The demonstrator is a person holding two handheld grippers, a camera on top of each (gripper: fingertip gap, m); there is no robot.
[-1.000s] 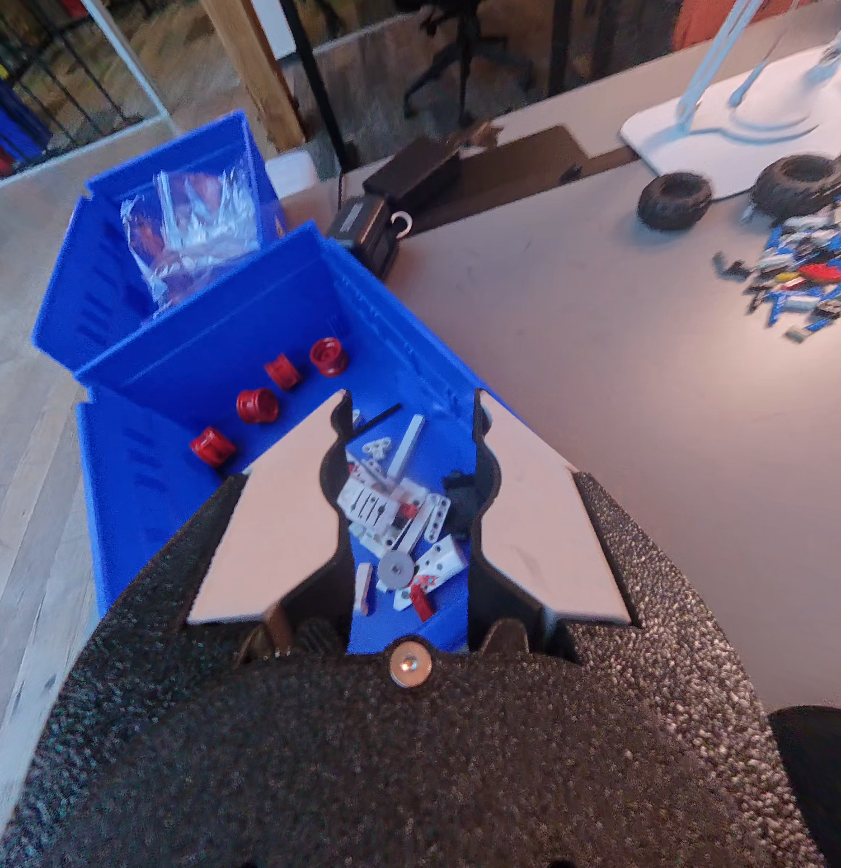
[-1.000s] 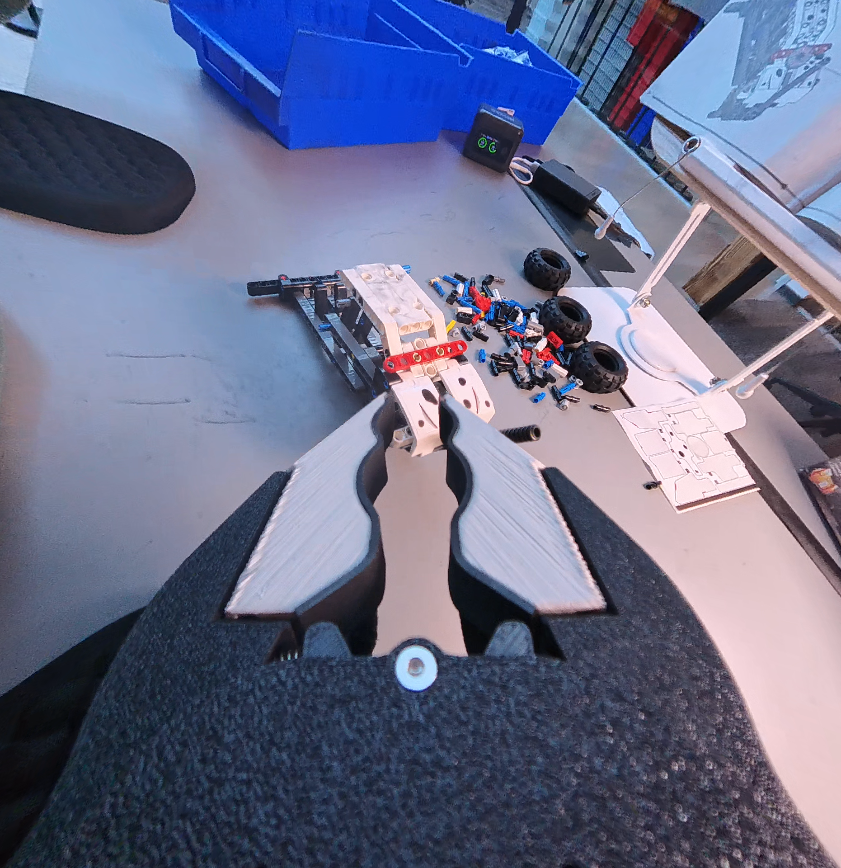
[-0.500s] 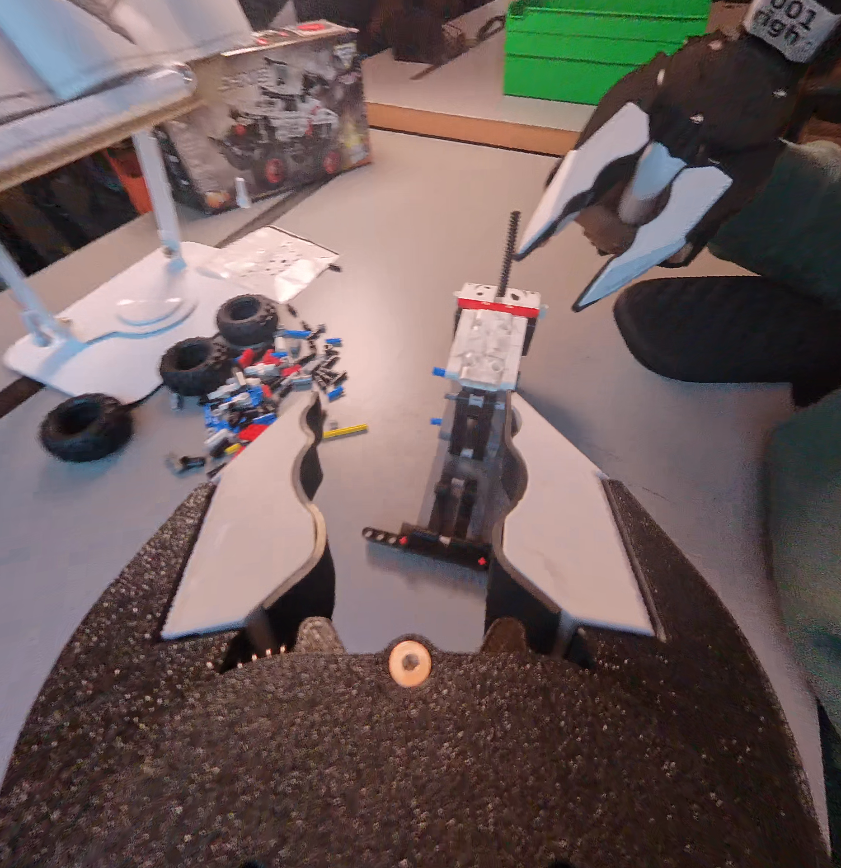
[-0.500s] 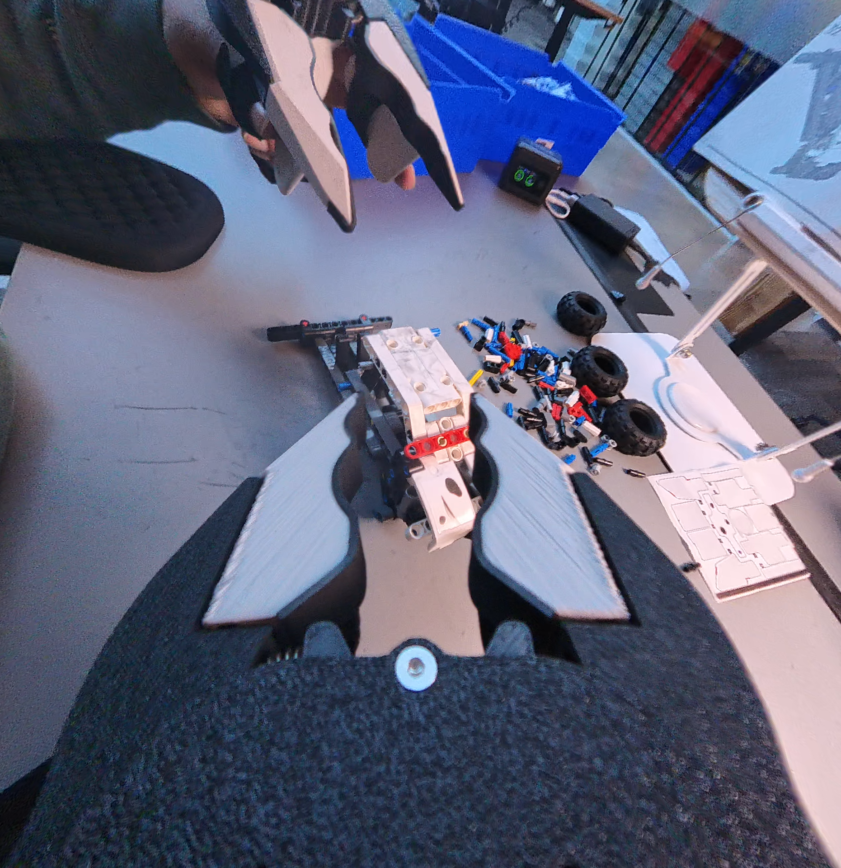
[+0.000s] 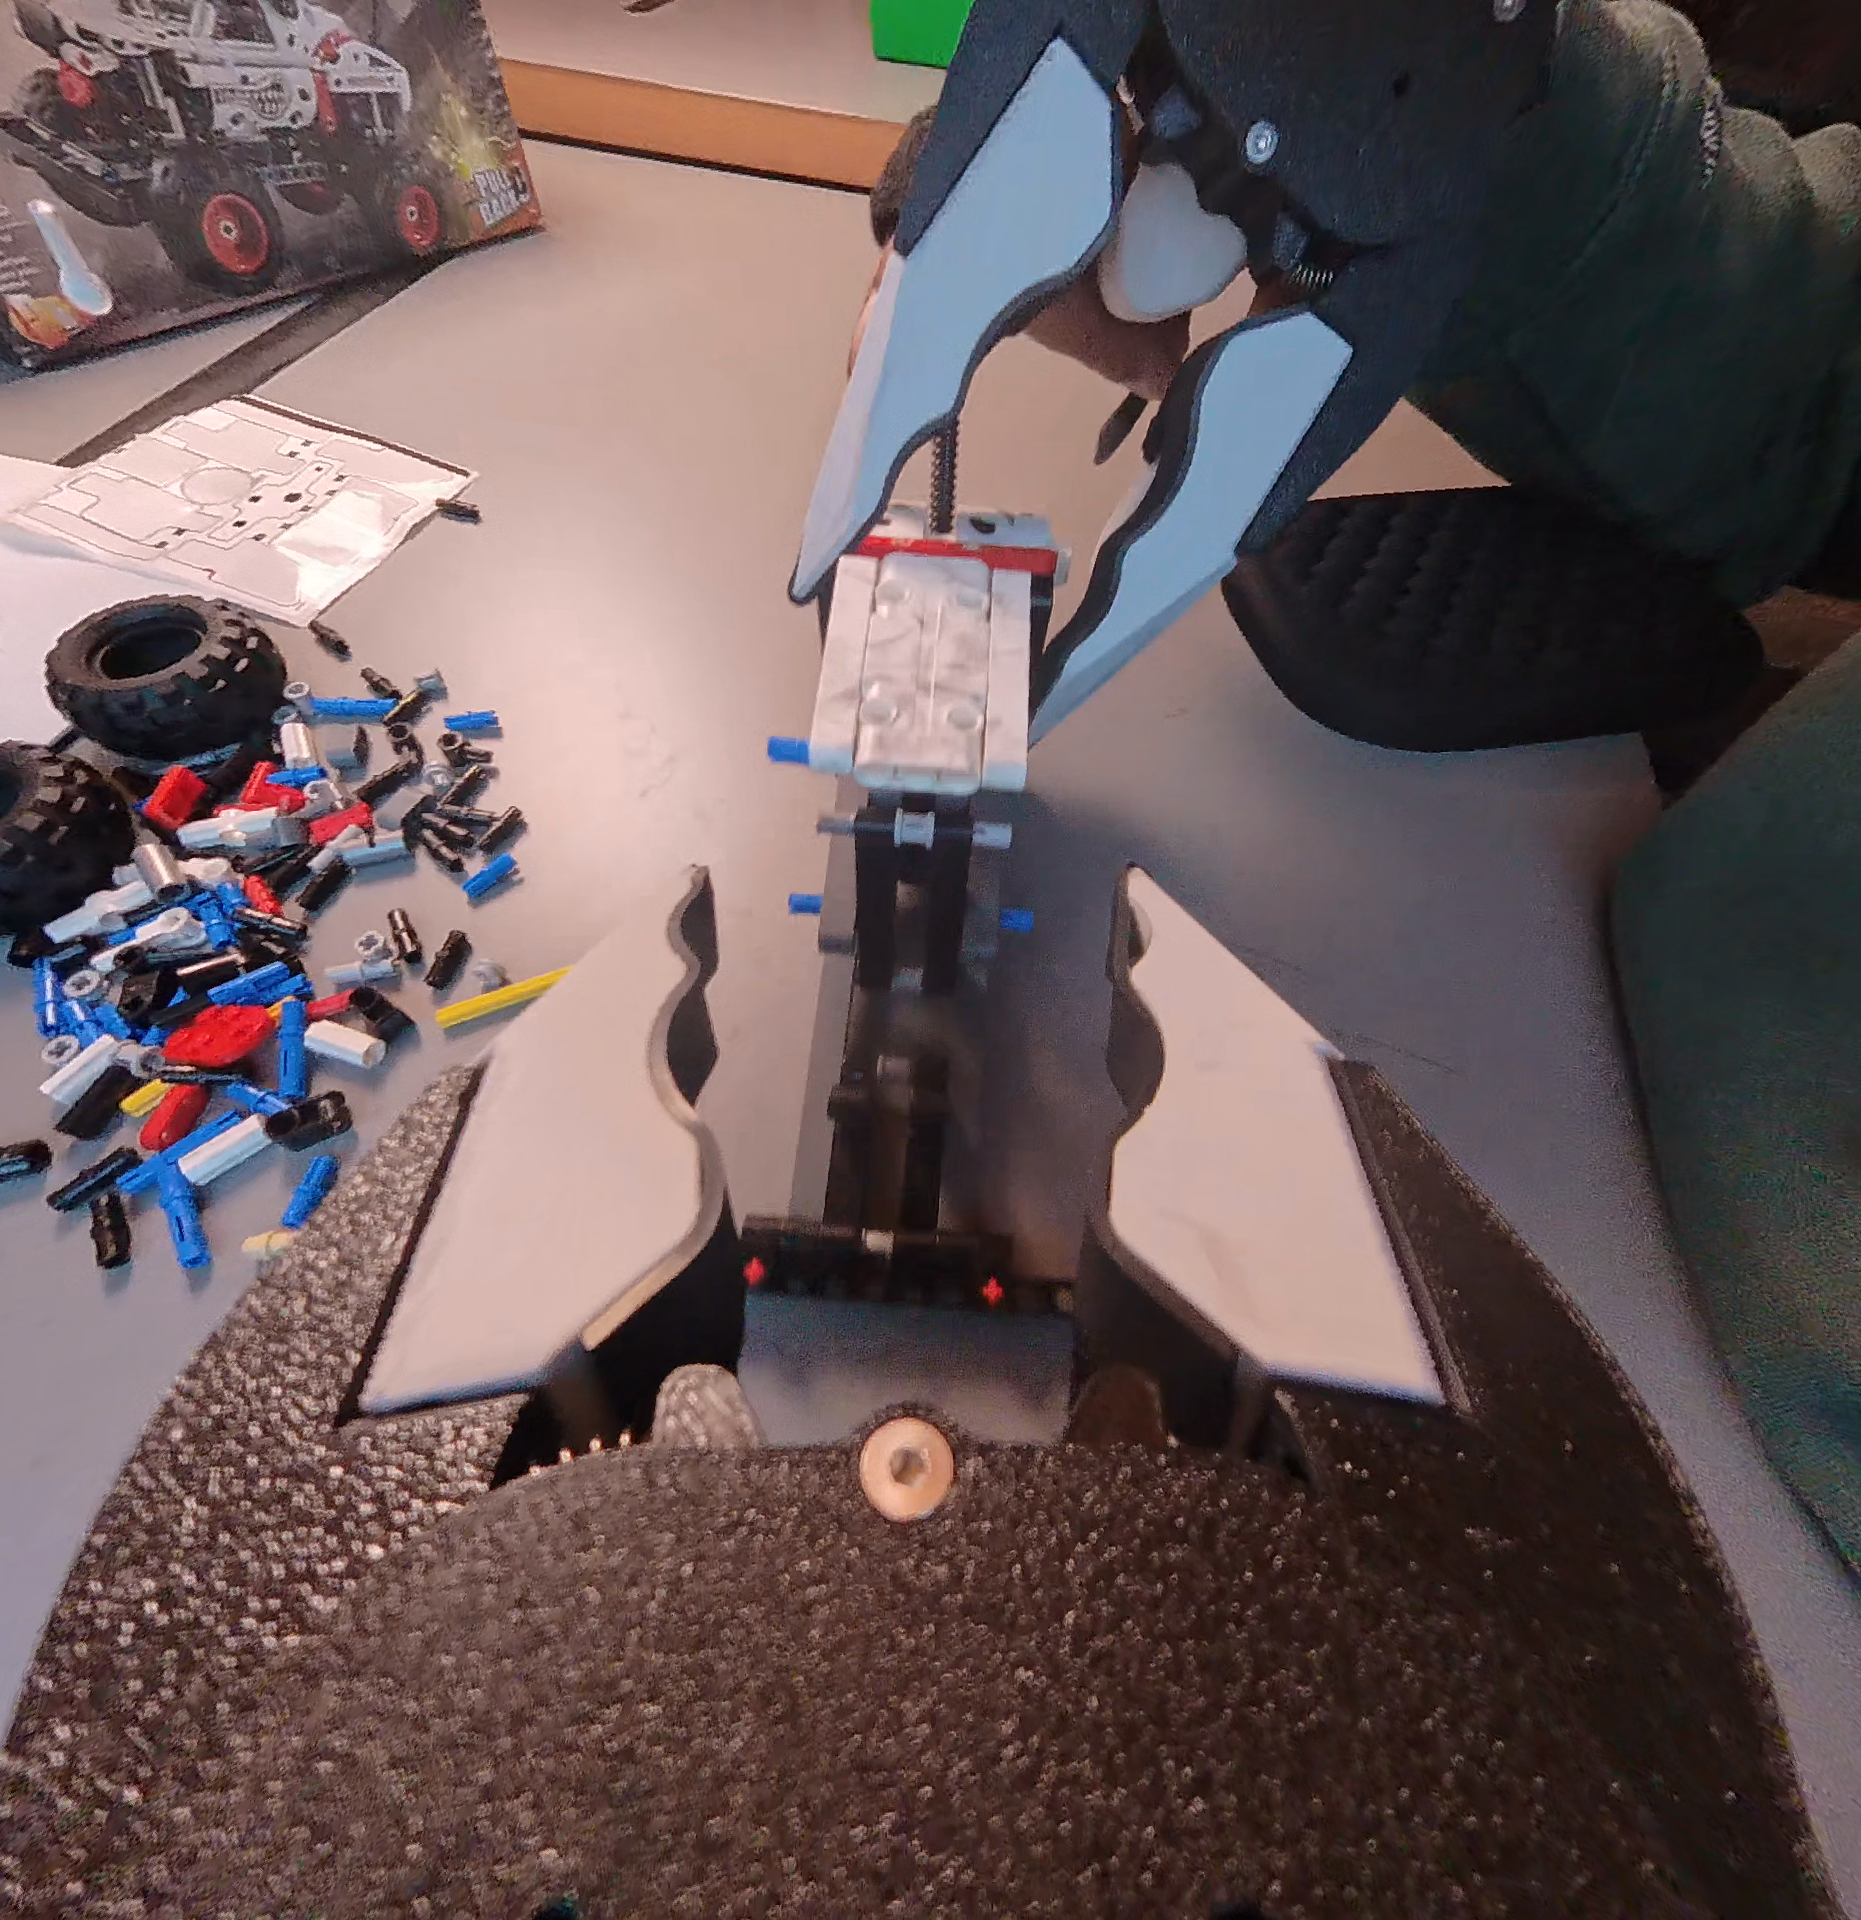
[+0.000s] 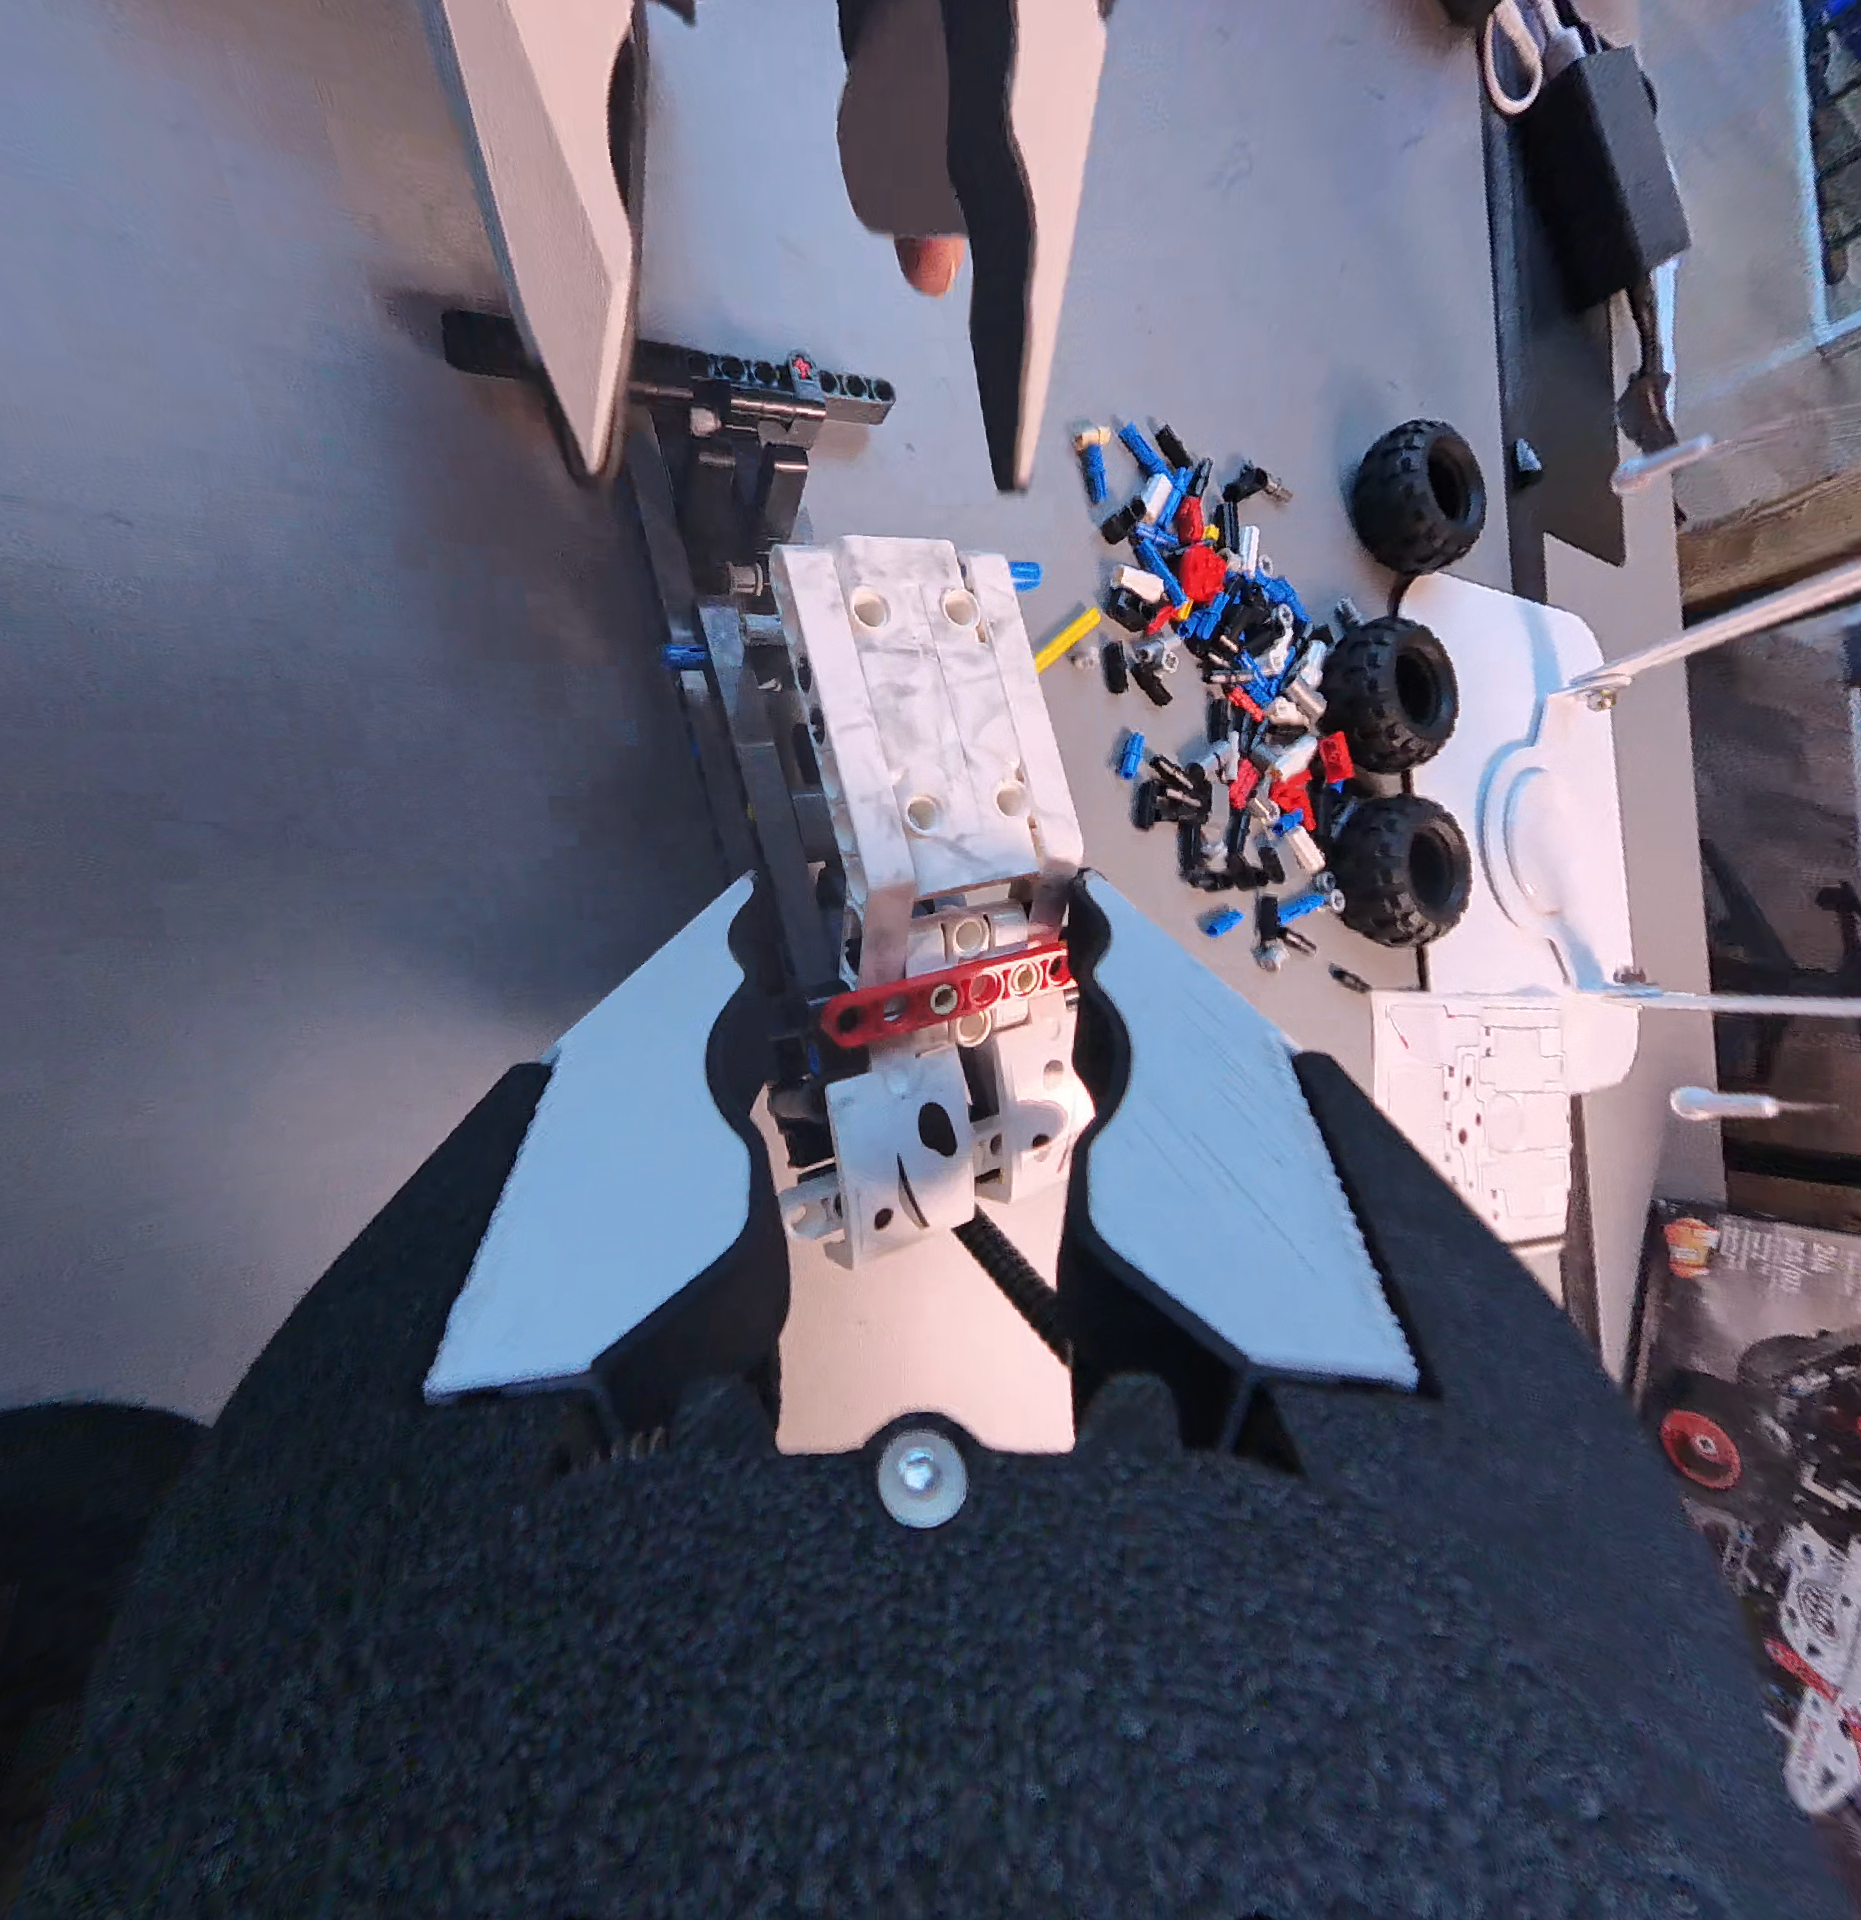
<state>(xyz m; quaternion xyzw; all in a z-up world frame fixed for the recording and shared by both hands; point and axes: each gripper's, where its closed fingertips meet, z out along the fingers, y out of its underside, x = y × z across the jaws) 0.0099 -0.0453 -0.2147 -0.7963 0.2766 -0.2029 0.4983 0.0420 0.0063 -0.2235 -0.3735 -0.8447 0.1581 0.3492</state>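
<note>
Where right wrist looks: cable (image 6: 1014,1276).

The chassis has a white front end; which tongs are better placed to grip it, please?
Right, probably: the right tongs, open, straddle the white front end at the red beam; the left tongs straddle the far black crossbar.

We see bare table (image 6: 282,727) on one side of the toy truck frame (image 6: 905,727). On the other side, small loose pieces (image 6: 1206,665) and black tires (image 6: 1393,686) block the way.
</note>
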